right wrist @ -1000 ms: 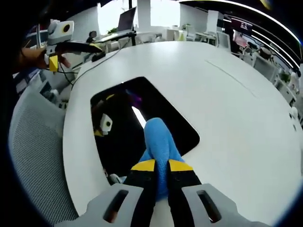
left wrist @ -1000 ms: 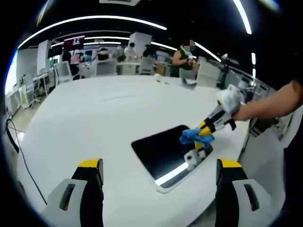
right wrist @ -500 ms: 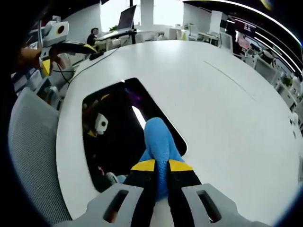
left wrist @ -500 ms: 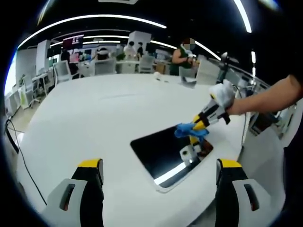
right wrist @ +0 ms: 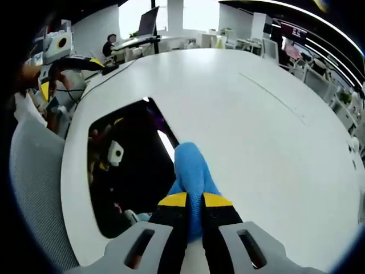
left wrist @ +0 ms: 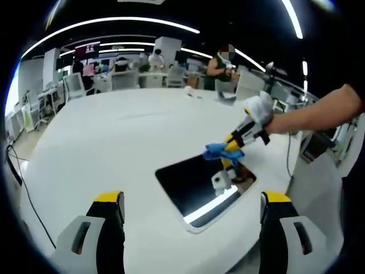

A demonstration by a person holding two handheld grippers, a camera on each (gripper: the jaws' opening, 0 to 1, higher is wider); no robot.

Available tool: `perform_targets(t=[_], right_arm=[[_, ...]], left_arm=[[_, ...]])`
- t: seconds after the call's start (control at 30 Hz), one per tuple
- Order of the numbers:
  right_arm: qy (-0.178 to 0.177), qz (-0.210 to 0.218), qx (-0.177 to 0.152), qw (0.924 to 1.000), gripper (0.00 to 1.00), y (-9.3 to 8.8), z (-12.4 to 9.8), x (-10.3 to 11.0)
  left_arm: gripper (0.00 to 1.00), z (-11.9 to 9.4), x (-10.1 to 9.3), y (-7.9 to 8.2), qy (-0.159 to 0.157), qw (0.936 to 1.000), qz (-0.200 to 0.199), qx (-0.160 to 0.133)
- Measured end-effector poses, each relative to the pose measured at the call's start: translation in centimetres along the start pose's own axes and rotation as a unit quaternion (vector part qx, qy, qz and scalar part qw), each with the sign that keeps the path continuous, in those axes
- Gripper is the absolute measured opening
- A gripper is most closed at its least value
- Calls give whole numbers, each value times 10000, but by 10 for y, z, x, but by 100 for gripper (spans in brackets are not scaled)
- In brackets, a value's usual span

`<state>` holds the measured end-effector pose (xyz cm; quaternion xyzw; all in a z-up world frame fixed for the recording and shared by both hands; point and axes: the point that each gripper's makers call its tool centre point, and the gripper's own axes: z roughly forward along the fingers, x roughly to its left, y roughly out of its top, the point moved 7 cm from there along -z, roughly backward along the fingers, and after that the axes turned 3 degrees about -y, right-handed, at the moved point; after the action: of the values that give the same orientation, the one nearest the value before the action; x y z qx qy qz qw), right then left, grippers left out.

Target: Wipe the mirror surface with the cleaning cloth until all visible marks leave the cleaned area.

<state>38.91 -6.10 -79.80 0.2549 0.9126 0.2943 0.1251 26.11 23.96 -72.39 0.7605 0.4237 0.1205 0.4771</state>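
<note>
A dark rectangular mirror (left wrist: 197,185) lies flat on the white table (left wrist: 114,148). In the left gripper view my right gripper (left wrist: 226,149) reaches in from the right, shut on a blue cleaning cloth (left wrist: 219,152) held at the mirror's far edge. My left gripper (left wrist: 191,205) stands open over the near table, nothing between its yellow-tipped jaws. In the right gripper view my right gripper (right wrist: 194,200) is shut on the blue cloth (right wrist: 191,165), which rests by the mirror's (right wrist: 122,171) right edge. The left gripper (right wrist: 71,57) shows at the upper left.
A grey mesh chair back (right wrist: 34,188) stands by the table edge at left in the right gripper view. Cables (right wrist: 122,65) lie on the far table. A person (left wrist: 219,68) and office chairs (left wrist: 74,85) stand beyond the table. A black cord (left wrist: 23,188) hangs at the table's left.
My right gripper has slid the cloth across the mirror toward its far edge. The left gripper has stayed in place.
</note>
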Motion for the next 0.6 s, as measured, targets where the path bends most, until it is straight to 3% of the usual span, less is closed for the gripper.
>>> perform_targets(t=[0.5, 0.6], right_arm=[[-12, 42, -18, 10000, 3, 1, 0, 0], [-102, 362, 7, 9993, 3, 2, -1, -4]], left_arm=[[100, 1, -1, 0, 24, 10000, -26, -10], [100, 1, -1, 2, 36, 10000, -22, -27]])
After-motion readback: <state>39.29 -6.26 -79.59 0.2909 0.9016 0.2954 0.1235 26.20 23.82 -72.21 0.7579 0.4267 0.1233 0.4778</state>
